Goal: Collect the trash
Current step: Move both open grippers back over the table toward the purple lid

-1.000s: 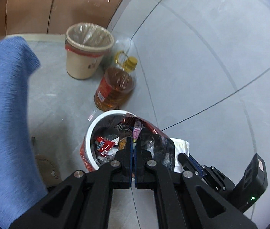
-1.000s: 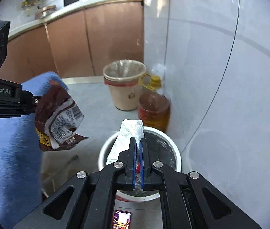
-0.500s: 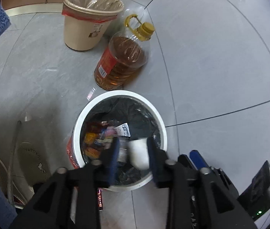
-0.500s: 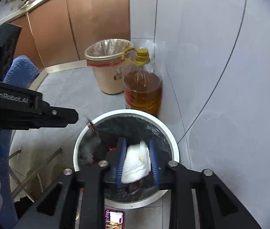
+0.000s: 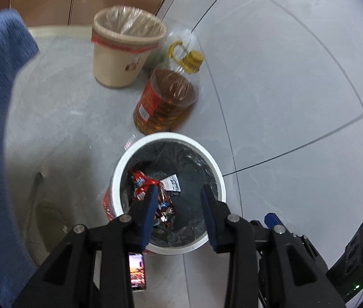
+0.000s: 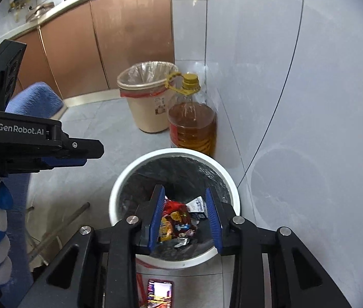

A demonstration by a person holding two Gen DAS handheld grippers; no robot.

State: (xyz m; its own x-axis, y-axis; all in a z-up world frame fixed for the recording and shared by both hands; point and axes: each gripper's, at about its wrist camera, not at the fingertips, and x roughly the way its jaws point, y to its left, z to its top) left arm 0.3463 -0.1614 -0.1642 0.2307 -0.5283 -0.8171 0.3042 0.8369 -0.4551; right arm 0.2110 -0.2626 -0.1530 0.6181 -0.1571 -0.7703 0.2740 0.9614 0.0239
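Trash wrappers (image 6: 175, 222) now lie in the white black-lined bin (image 6: 173, 154) below my tools — left tool (image 5: 179, 201) parted and empty, right tool (image 6: 185, 211) still opening, empty; drop done.

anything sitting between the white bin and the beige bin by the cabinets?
Yes: a large clear plastic oil bottle with yellow cap stands between the white black-lined bin and the beige plastic-lined bin, against the wall. Both wrist views show it.
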